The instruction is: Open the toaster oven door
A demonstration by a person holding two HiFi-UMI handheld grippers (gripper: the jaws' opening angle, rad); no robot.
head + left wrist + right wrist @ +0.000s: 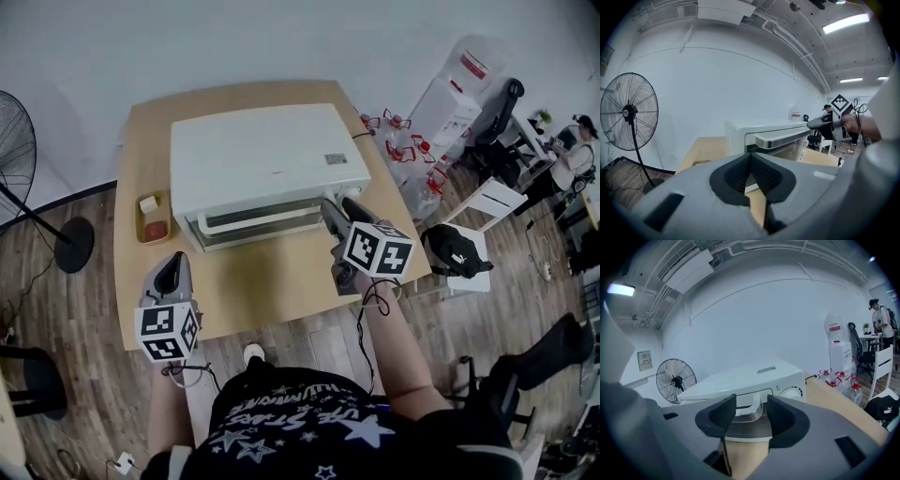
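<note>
A light wooden tabletop stands on a wood-plank floor against a plain white wall. The white toaster oven sits toward the back of the tabletop. Its glass door faces the person and looks closed, with the long handle along its upper edge. Left of the oven lies a small tray with a pale piece and a red piece on it, too small to identify.

A standing fan is on the floor at the left, cut off by the picture's edge. To the right are a water dispenser, a cluster of bottles, a white chair and a black bag.

The left claw hovers over the tabletop's near left part, well short of the oven. Its jaws are pressed together with nothing between them. The right claw is just in front of the oven's right end and covers that corner of the door in the head view. Its jaws stand apart, and the handle shows through the gap but lies beyond the pads, not touched.
</note>
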